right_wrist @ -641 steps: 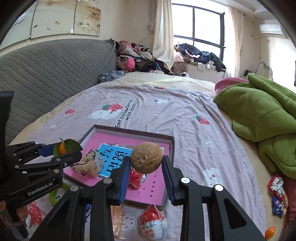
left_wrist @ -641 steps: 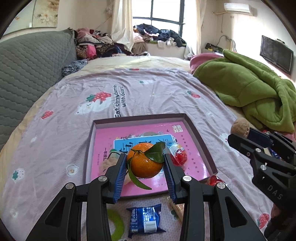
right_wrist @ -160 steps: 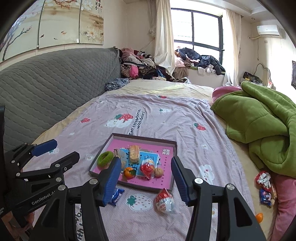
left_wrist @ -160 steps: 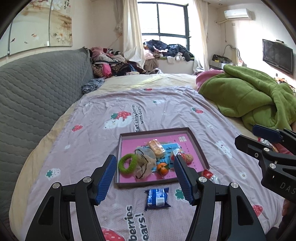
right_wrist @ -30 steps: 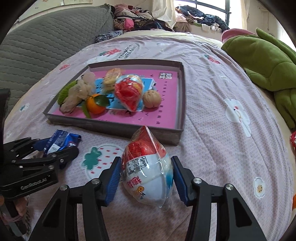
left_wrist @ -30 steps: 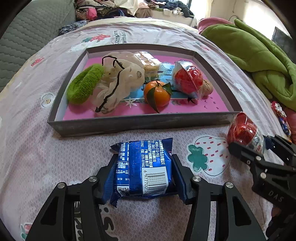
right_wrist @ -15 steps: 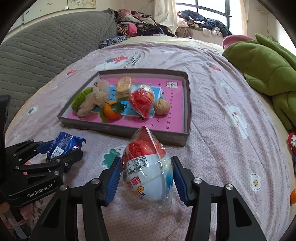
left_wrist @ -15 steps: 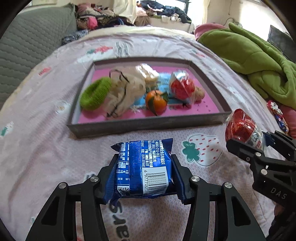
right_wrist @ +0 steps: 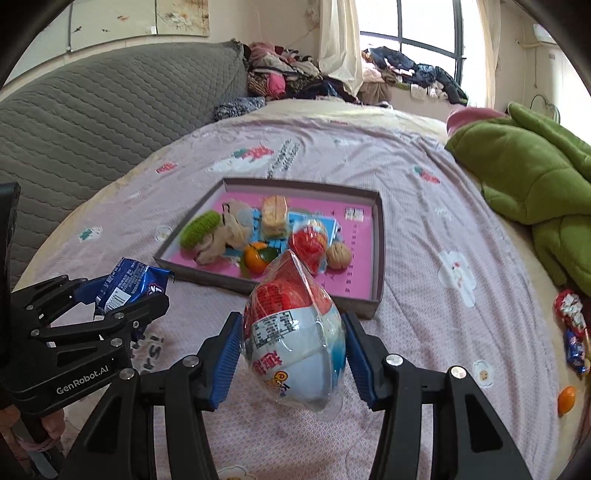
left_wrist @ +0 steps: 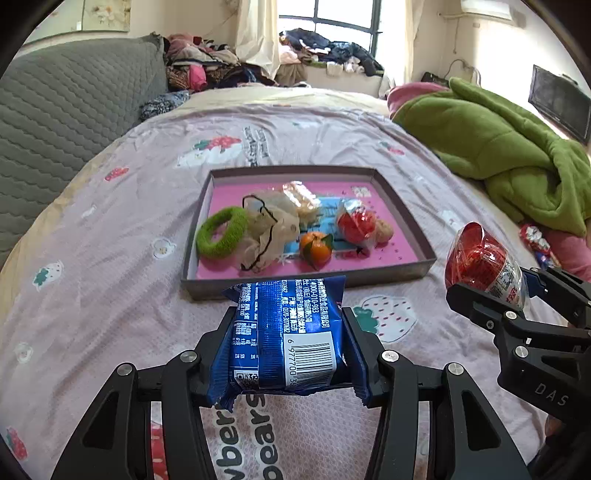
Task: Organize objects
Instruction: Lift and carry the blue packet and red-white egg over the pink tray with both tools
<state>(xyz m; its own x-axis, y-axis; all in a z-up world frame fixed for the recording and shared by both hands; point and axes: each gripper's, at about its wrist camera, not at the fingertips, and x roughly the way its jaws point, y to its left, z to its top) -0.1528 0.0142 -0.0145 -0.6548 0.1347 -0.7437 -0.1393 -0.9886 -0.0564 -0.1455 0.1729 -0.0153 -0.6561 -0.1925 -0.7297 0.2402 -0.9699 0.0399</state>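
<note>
Left gripper (left_wrist: 288, 343) marked GenRobot.AI clamping blue barcoded snack packet (left_wrist: 286, 332), right gripper (right_wrist: 293, 347) clamping wrapped egg-shaped toy (right_wrist: 293, 332)

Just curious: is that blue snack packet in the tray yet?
Not yet. The blue snack packet is clamped between the left gripper fingers, short of the tray.

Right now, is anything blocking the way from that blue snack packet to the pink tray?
Only the shallow pink tray's near wall. The blue snack packet, clamped in the left gripper, is held higher than it, above bare bedspread.

bed (left_wrist: 147, 155): lilac sheet | headboard (left_wrist: 55, 110): grey quilted | window (left_wrist: 343, 22): bright daylight
</note>
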